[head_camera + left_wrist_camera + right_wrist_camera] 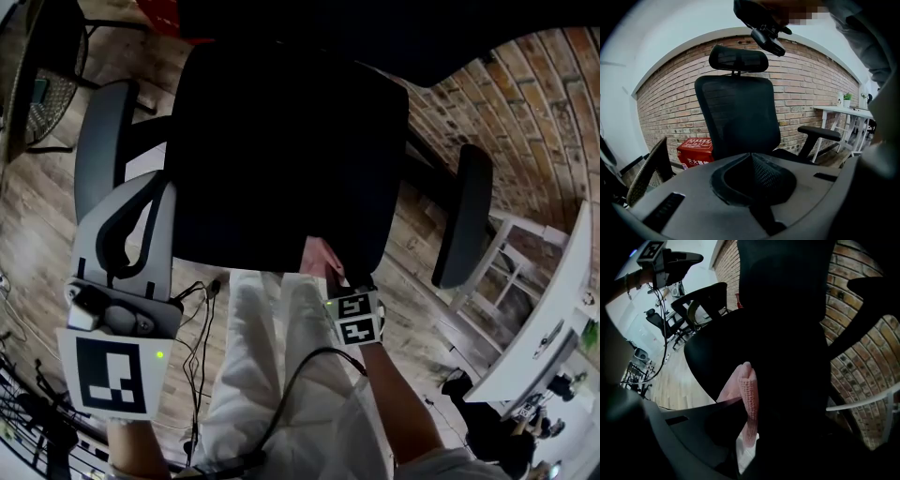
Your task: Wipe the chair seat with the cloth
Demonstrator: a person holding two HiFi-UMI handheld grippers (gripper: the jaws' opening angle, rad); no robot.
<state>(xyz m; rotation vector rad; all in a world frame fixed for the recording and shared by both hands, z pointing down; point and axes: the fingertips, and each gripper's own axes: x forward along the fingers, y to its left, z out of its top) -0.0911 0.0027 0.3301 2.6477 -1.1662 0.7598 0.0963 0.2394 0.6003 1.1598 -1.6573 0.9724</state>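
Left gripper [148, 187]: hanging nearest the head camera, just off the front left corner of the chair seat [281, 159]. Its jaws are sitting together with nothing between them, and it is facing the backrest [738, 112] from in front of the seat.

Right gripper [334, 277]: hovering at the seat's front edge, right of the middle, with its jaws pinching the cloth [319, 255].

Cloth position: sticking out of the right gripper and reaching over the seat's front edge. Whether it is already touching the seat I cannot tell.

Cloth look: pink and folded on itself, with a waffle-like weave showing in the right gripper view [749, 390].

Handling: judging by the folds, it is going to behave as light, soft and limp, sagging wherever nothing is backing it. The textured weave should be catching on the pads rather than slipping, and nothing about it is looking fragile.

Where to hold: the near end of the folded bundle is being held, which seems right, since it is leaving the far end free to press flat on the seat.

Long axis: running along the right gripper's jaws.

Pointing: the free folded end is aiming away from the person, across the seat toward the backrest.

Seat: black and broad, lying between two armrests, apparently waiting to be wiped.
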